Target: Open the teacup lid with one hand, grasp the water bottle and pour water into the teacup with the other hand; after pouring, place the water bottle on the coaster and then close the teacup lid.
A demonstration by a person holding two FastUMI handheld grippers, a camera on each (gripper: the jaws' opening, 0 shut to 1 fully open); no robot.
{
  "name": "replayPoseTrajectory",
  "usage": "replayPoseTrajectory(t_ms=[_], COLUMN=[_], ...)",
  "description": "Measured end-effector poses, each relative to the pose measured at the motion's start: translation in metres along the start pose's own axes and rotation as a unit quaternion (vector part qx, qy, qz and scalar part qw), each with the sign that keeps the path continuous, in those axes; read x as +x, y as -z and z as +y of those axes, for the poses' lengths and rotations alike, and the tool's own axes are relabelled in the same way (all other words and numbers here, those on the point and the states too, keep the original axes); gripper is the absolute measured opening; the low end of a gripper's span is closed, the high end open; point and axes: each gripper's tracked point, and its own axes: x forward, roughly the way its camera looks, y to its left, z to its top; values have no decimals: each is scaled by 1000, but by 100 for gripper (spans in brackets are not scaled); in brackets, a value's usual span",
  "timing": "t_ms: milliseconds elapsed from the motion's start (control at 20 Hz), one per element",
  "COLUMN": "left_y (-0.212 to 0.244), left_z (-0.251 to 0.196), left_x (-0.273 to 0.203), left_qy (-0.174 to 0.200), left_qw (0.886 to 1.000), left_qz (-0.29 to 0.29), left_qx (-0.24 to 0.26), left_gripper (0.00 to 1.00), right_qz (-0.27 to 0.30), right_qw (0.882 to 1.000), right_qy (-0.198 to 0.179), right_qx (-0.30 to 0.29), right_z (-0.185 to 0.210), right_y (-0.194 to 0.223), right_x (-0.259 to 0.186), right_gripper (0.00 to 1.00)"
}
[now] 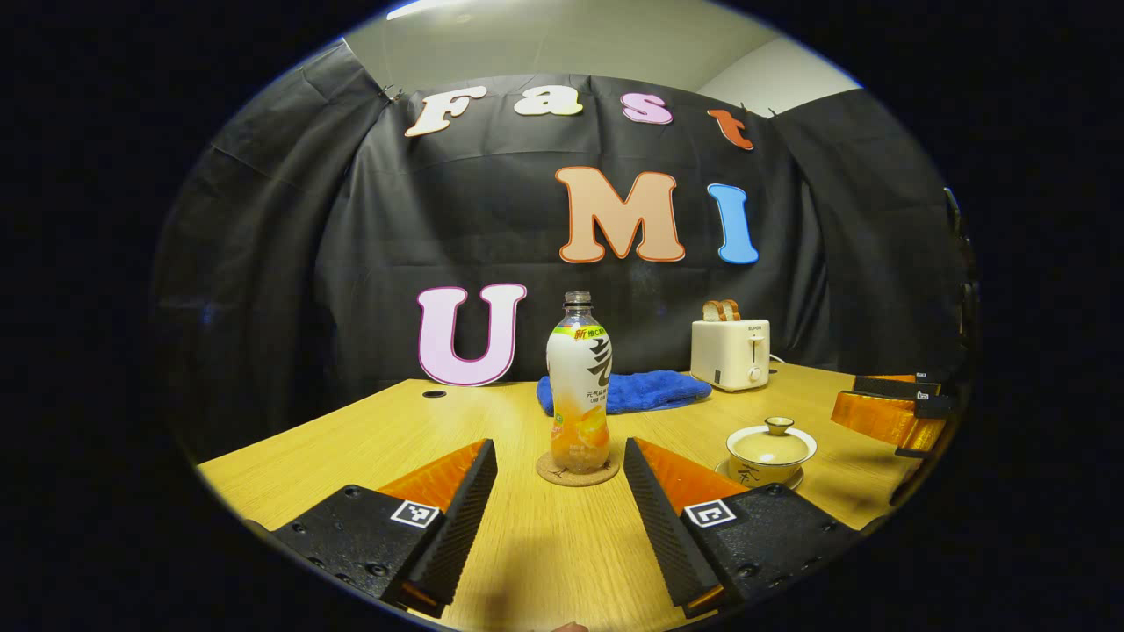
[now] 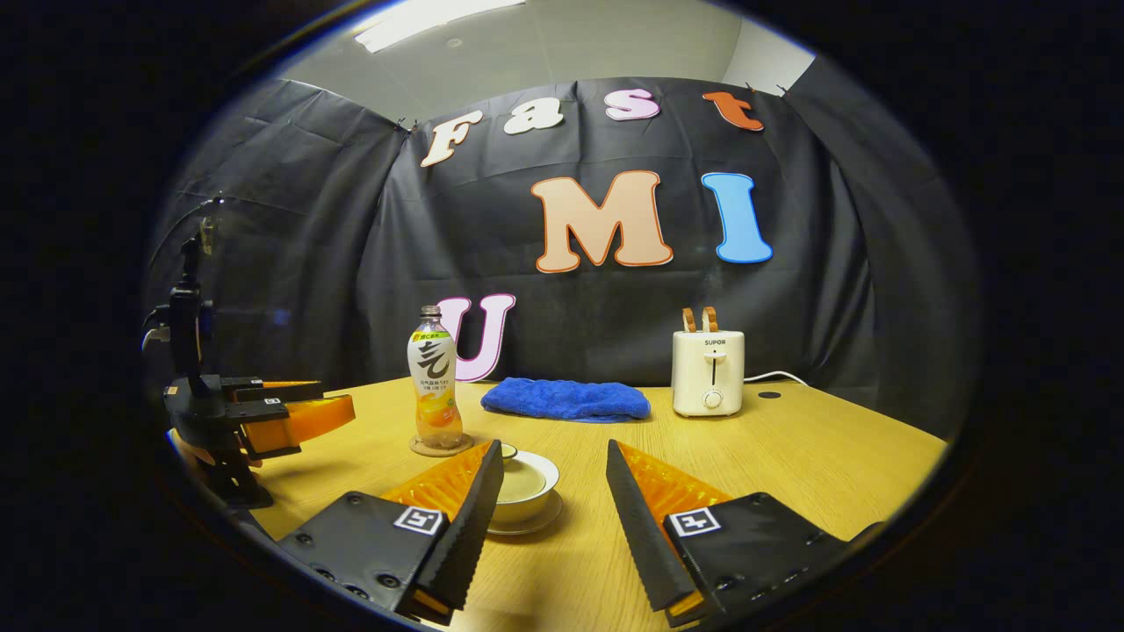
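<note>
A: Where's your bottle?

B: You have it upright on the coaster, on the bench just in front of the blue towel. Your left gripper faces it, jaws wide open, touching nothing.

A: And your teacup?

B: It sits on its saucer, right of the bottle, near it, with the lid on. Your right gripper has open jaws too, with the cup just beyond its left finger, untouched. The toaster stands right of the towel, behind the bottle.
</note>
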Motion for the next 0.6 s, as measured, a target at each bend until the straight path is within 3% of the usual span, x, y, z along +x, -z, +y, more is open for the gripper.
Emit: replayPoseTrajectory(t_ms=[200,400,600], left_y=[0,-1,0], left_z=[1,1,1], left_x=[0,0,0], left_qy=[0,0,0], left_qw=[1000,1000,1000], left_qz=[0,0,0], left_qx=[0,0,0], left_gripper=[85,85,85], right_qz=[0,0,0], right_qw=[1000,1000,1000], right_qy=[0,0,0], right_qx=[0,0,0], right_z=[0,0,0], right_y=[0,0,0], right_x=[0,0,0], right_gripper=[82,74,82])
